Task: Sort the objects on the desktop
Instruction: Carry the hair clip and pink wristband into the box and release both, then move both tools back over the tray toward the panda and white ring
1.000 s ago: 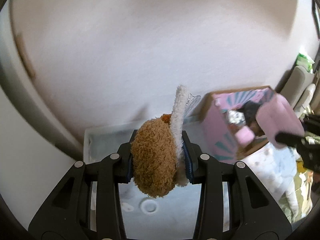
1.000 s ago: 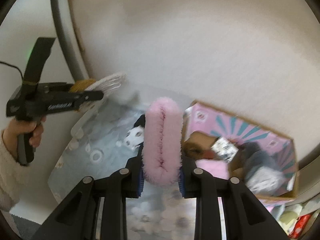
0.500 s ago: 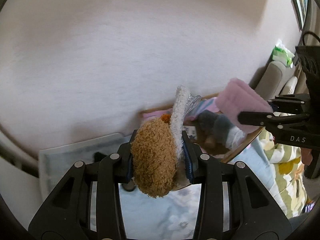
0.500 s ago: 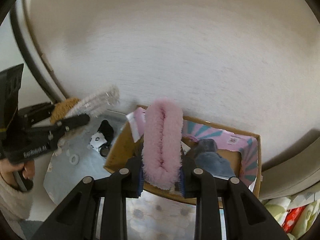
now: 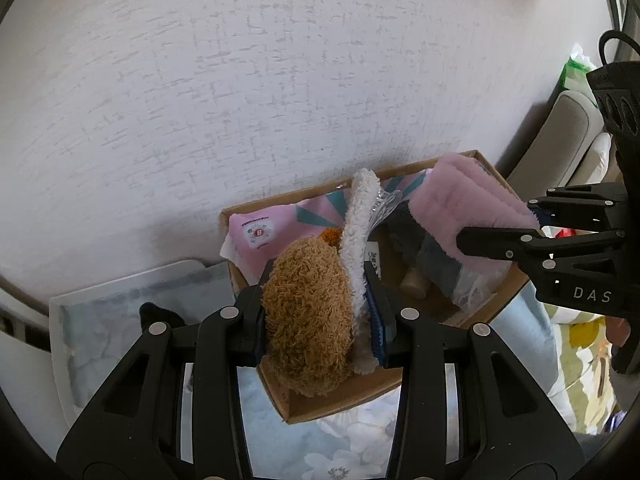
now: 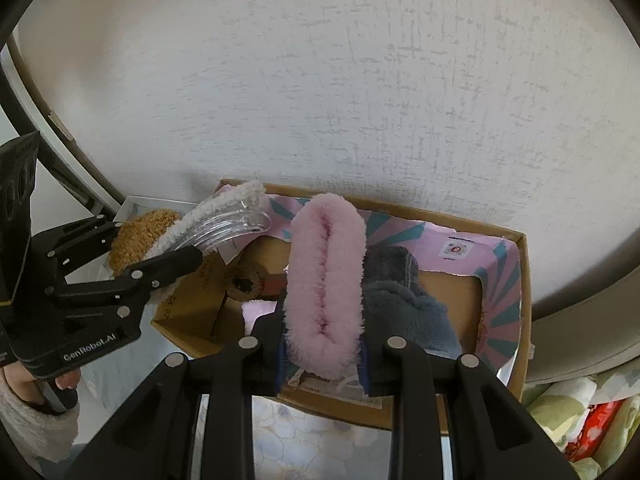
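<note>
Release should be delayed until each claw is lowered inside the cardboard box (image 6: pixel 516 320): left claw (image 5: pixel 320 312) clamped on brown-and-white plush hair clip (image 5: pixel 312 312), right claw (image 6: pixel 322 344) on pink plush hair clip (image 6: pixel 326 288) at twelve o'clock.

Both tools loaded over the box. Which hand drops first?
Right, probably. Its tool holds the fluffy pink clip over the open cardboard box; the left tool, with the brown-and-white plush clip, hangs nearer the box's near-left corner.
</note>
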Demonstrator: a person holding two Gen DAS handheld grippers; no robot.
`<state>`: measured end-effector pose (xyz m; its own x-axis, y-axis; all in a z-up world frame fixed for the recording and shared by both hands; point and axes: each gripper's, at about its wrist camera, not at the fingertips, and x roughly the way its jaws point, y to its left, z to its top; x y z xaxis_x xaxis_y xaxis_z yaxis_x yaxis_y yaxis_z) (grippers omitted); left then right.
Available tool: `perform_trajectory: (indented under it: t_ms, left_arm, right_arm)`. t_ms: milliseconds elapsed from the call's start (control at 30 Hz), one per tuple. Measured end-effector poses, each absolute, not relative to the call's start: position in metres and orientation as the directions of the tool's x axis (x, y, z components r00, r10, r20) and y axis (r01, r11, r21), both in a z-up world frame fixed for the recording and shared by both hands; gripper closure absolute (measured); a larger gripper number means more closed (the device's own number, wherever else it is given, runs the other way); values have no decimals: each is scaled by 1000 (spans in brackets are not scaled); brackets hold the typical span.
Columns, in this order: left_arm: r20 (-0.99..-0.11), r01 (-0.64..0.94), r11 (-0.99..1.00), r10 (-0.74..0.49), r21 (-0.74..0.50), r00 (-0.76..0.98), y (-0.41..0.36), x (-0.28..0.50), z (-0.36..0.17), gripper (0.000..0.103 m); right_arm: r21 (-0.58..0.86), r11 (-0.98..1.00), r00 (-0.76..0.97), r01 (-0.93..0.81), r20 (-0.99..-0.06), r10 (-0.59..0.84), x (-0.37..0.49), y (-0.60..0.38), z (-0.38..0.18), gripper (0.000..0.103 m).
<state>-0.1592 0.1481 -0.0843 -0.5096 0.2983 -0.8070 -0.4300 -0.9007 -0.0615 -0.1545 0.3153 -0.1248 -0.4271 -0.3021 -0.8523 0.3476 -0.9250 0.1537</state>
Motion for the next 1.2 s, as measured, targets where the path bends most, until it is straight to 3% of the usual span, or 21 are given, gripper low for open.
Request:
perform_trajectory:
  t_ms: [67,133,167,200,333,500,700,1200]
  left_arm:
    - [-818,-426,-903,292,-64,-495,151,-161,-88,64]
    - [-836,-428,-901,285,-67,-470,153,-165,-91,53]
    - [-841,-419,-907,264,-49,-473,153,-166,-91,28]
    - [-841,-401,-916,231,-18,-489,152,-166,-90,0]
    - [-810,-379,-925,212,14,-547,148,-167,-80,0]
    - [-783,-341,-937,160,71,-601,120,-166,-64,0]
    - [-766,-287,-958,171,19,-619,84,-157,-39,0]
    - [-717,-131,-991,76,21,-693,-22,-116,-10,0]
  right_arm:
    - [164,-922,-414,351,-856,-310,-158,316,-126,77]
    - [184,-921,-382,342,-868,-316,-166,317,-131,67]
    - [195,-923,-366,331,-875,-316,-168,319,-135,58]
    - [207,-926,-351,317,-881,-317,-172,322,-138,56]
    - [251,-937,-344,244,-881,-326,-178,338,-137,46]
    - [211,-948,-433,238,-850,-298,-167,350,-108,45]
    - [136,-952,-508,275,-820,-264,-159,344,-86,45]
    - [54,-915,-505,399,-820,-269,-135,291,-68,45]
